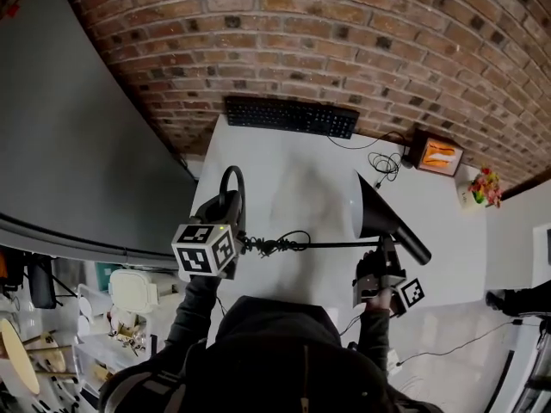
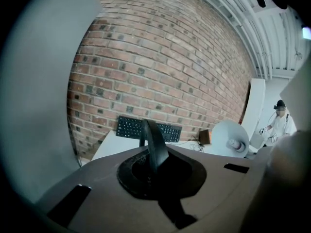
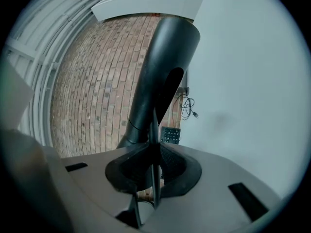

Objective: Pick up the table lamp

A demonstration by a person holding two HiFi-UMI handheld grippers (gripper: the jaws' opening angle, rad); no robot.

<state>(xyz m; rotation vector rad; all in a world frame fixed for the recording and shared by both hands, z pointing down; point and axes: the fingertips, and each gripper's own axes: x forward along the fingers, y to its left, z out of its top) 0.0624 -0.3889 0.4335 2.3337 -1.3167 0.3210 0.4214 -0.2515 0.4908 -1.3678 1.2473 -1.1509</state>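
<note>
The table lamp lies level in the air above the white table (image 1: pixel 284 179). Its black ring base (image 1: pixel 231 193) is at the left, and a thin rod (image 1: pixel 331 245) with cord wound round it runs right to the black cone shade (image 1: pixel 383 213). My left gripper (image 1: pixel 225 224) is shut on the ring base (image 2: pixel 154 142); the shade's white inside (image 2: pixel 232 139) shows beyond it. My right gripper (image 1: pixel 381 275) is shut on the thin rod (image 3: pixel 155 178) just below the shade (image 3: pixel 160 72).
A black keyboard (image 1: pixel 291 116) lies at the table's far edge against the brick wall (image 1: pixel 344 41). A loose cable (image 1: pixel 383 163), an orange box (image 1: pixel 437 155) and flowers (image 1: pixel 486 186) sit at the right. A grey panel (image 1: pixel 77 144) stands at the left. A person (image 2: pixel 281 120) stands far off.
</note>
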